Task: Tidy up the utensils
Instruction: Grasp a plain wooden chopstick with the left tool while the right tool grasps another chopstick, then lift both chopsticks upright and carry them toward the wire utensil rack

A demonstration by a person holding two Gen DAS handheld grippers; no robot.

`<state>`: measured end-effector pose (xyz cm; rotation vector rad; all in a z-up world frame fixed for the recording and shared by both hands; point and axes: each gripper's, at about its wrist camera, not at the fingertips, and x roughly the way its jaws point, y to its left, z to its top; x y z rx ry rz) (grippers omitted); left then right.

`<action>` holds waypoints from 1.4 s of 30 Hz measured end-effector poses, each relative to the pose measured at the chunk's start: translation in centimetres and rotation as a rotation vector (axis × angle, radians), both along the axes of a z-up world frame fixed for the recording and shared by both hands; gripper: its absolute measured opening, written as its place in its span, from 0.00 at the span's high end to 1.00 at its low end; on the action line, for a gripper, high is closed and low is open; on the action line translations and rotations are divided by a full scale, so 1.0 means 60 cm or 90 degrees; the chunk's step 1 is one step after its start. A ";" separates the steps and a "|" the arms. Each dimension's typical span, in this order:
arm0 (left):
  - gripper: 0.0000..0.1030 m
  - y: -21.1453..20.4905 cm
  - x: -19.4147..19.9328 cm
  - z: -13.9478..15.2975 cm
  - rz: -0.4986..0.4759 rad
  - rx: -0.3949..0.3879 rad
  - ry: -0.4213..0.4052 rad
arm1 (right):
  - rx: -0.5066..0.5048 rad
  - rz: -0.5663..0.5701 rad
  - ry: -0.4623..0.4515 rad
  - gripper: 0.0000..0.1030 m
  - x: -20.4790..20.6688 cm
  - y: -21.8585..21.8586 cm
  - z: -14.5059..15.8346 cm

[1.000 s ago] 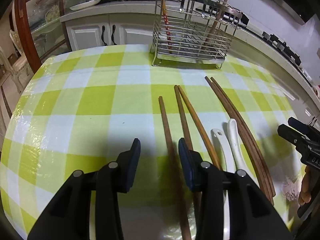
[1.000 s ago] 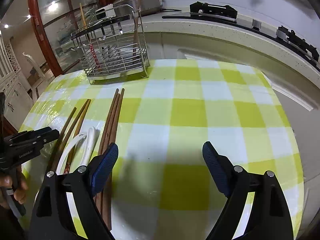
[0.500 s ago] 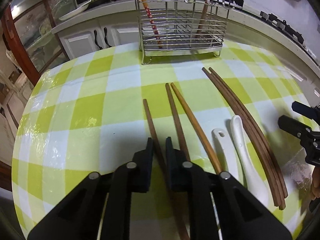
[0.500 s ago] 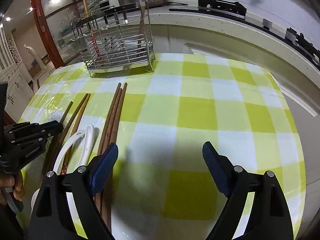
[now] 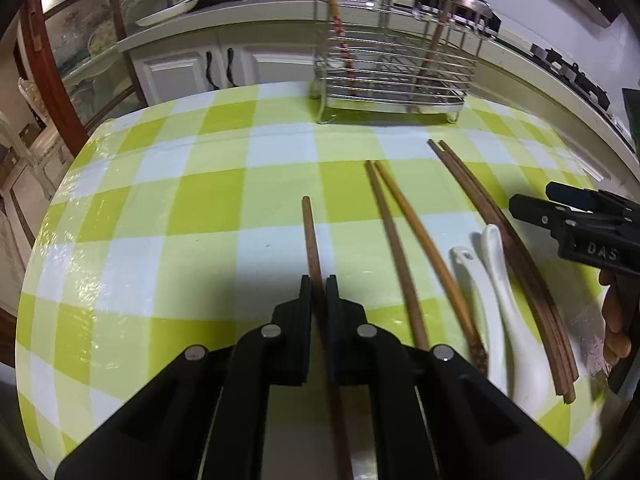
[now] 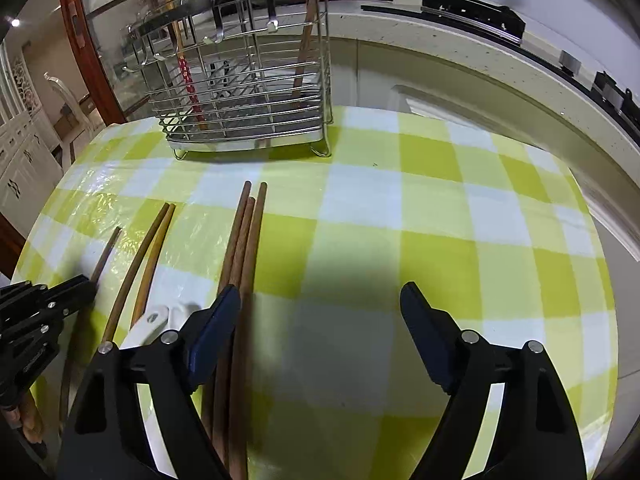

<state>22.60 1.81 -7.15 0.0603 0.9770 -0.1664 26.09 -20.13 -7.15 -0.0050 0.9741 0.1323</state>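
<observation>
Left wrist view: left gripper is clamping a single brown chopstick lying on the tabletop; right gripper is gaping empty. Next, probably lifting toward the far wire rack.

Bright overhead light, tablecloth glare, fisheye edges curved, dark.

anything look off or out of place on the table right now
Nothing spilled or broken. The utensils lie loose on the table rather than in the rack. One dark chopstick lies apart from the others, clamped in the left gripper. The two white spoons lie between the chopsticks.
</observation>
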 end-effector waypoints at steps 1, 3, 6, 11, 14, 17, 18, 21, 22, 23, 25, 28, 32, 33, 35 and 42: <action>0.93 0.003 0.000 0.000 0.001 -0.002 0.000 | -0.007 0.000 0.001 0.26 0.003 0.003 -0.002; 0.93 0.009 -0.001 0.000 0.005 -0.004 -0.001 | -0.012 0.002 0.008 0.29 0.011 0.008 -0.006; 0.93 0.012 -0.001 0.000 0.004 -0.011 -0.002 | -0.021 0.002 0.005 0.30 0.016 0.012 -0.008; 0.93 0.016 -0.003 -0.001 0.004 -0.024 -0.004 | -0.031 0.005 0.007 0.33 0.020 0.016 -0.006; 0.93 0.017 -0.003 0.000 0.003 -0.029 -0.004 | -0.020 0.003 0.005 0.34 0.020 0.016 -0.003; 0.93 0.018 -0.004 -0.001 0.003 -0.033 -0.005 | -0.012 0.006 0.005 0.34 0.020 0.017 0.000; 0.93 0.018 -0.004 -0.001 0.003 -0.034 -0.005 | -0.013 0.010 0.006 0.34 0.019 0.019 0.000; 0.93 0.019 -0.004 -0.001 0.004 -0.036 -0.006 | -0.020 0.013 0.011 0.34 0.020 0.025 -0.004; 0.93 0.019 -0.004 -0.001 0.004 -0.035 -0.006 | -0.025 0.012 0.012 0.35 0.021 0.027 -0.006; 0.93 0.019 -0.004 -0.001 0.004 -0.034 -0.006 | -0.024 0.012 0.014 0.35 0.021 0.027 -0.009; 0.93 0.019 -0.005 -0.001 0.003 -0.034 -0.007 | -0.022 0.016 0.019 0.35 0.021 0.029 -0.013; 0.93 0.019 -0.005 -0.001 0.004 -0.032 -0.006 | -0.029 0.020 0.017 0.40 0.022 0.031 -0.017; 0.93 0.019 -0.006 0.000 0.004 -0.031 -0.004 | -0.021 0.045 0.018 0.48 0.024 0.037 -0.018; 0.93 0.020 -0.006 0.000 0.006 -0.031 -0.003 | -0.018 0.050 0.017 0.58 0.024 0.038 -0.017; 0.93 0.022 -0.006 0.002 0.009 -0.032 -0.004 | -0.011 0.046 0.017 0.74 0.026 0.035 -0.016; 0.93 0.029 -0.009 0.015 0.014 -0.037 -0.014 | 0.053 0.032 0.023 0.90 0.026 0.000 -0.012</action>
